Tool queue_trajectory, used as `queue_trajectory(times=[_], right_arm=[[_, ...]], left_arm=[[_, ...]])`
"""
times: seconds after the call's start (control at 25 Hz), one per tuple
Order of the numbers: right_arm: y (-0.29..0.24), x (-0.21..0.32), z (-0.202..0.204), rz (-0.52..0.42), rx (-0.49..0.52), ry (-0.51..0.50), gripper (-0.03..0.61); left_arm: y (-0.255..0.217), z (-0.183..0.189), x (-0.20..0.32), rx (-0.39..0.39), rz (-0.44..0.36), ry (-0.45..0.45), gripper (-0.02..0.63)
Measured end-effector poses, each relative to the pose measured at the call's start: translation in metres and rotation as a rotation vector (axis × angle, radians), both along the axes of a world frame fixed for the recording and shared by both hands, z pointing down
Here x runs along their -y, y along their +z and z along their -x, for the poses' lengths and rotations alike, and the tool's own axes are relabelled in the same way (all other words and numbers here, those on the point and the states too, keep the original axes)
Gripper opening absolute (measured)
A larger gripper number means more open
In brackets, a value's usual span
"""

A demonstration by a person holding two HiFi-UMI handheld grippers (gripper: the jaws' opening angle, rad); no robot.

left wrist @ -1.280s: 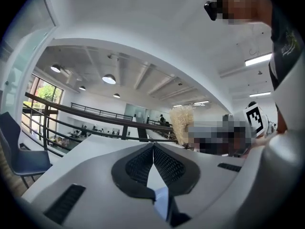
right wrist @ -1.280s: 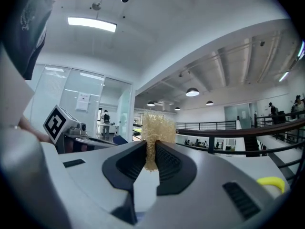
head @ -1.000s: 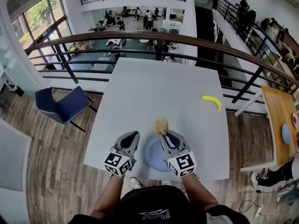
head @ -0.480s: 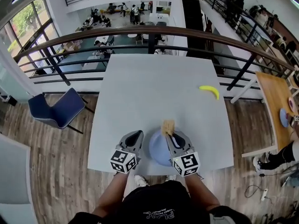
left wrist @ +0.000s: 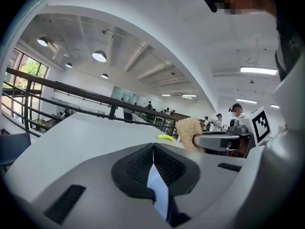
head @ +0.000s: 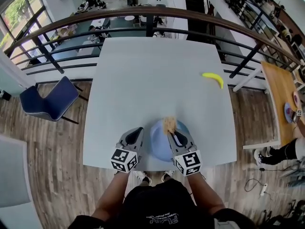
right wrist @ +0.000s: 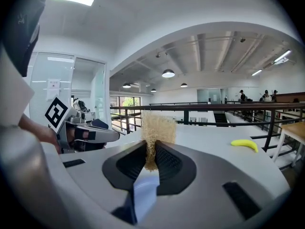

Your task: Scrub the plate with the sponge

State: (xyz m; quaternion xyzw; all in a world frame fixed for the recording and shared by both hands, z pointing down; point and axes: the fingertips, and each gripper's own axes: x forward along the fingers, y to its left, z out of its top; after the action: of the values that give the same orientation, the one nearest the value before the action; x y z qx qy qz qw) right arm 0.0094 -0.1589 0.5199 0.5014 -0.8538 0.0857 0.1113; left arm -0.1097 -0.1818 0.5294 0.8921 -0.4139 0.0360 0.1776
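A light blue plate [head: 158,147] lies near the front edge of the white table [head: 152,80]. My right gripper [head: 171,133] is shut on a tan, fibrous sponge [head: 169,124], which sits over the far part of the plate. In the right gripper view the sponge [right wrist: 158,128] sticks up from between the jaws of that gripper [right wrist: 151,144]. My left gripper [head: 136,134] is at the plate's left rim. Its jaws meet in the left gripper view [left wrist: 153,146], with nothing seen between the tips. That view also shows the sponge [left wrist: 189,132] to the right.
A yellow banana [head: 213,78] lies at the table's right side, far from the plate. A dark railing [head: 152,13] runs behind the table, with a blue chair [head: 45,101] to the left. A wooden table [head: 286,94] stands at the right.
The right gripper has drawn the sponge from the plate's far rim to over the plate. The left gripper has stayed at the plate's left side. The head view has shifted.
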Motion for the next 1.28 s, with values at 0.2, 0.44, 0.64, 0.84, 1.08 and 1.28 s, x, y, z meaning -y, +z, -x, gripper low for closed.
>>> queue_trajectory(times=[0.2,0.44,0.64,0.84,1.08,1.28], right_arm=[[0.033,-0.001,0.003,0.079,-0.02,-0.005,0.057],[0.078,0.004,-0.002,0.211,-0.052,0.02,0.057],[0.118,0.004,0.0,0.316,-0.075,0.017,0.057],[0.152,-0.002,0.006,0.407,-0.11,-0.014,0.057],[0.178,0.004,0.023,0.473,-0.148,-0.062,0.057],[0.183,0.006,0.032,0.496,-0.17,-0.096,0.057]], left_arm=[[0.027,-0.003,-0.002,0.058,0.044,0.02,0.012],[0.052,-0.002,0.006,0.112,0.073,0.016,0.012],[0.081,0.001,0.009,0.127,0.131,0.011,0.012],[0.099,0.005,0.008,0.12,0.166,-0.01,0.012],[0.109,0.006,0.004,0.137,0.179,-0.004,0.012],[0.108,-0.001,0.001,0.146,0.189,-0.012,0.012]])
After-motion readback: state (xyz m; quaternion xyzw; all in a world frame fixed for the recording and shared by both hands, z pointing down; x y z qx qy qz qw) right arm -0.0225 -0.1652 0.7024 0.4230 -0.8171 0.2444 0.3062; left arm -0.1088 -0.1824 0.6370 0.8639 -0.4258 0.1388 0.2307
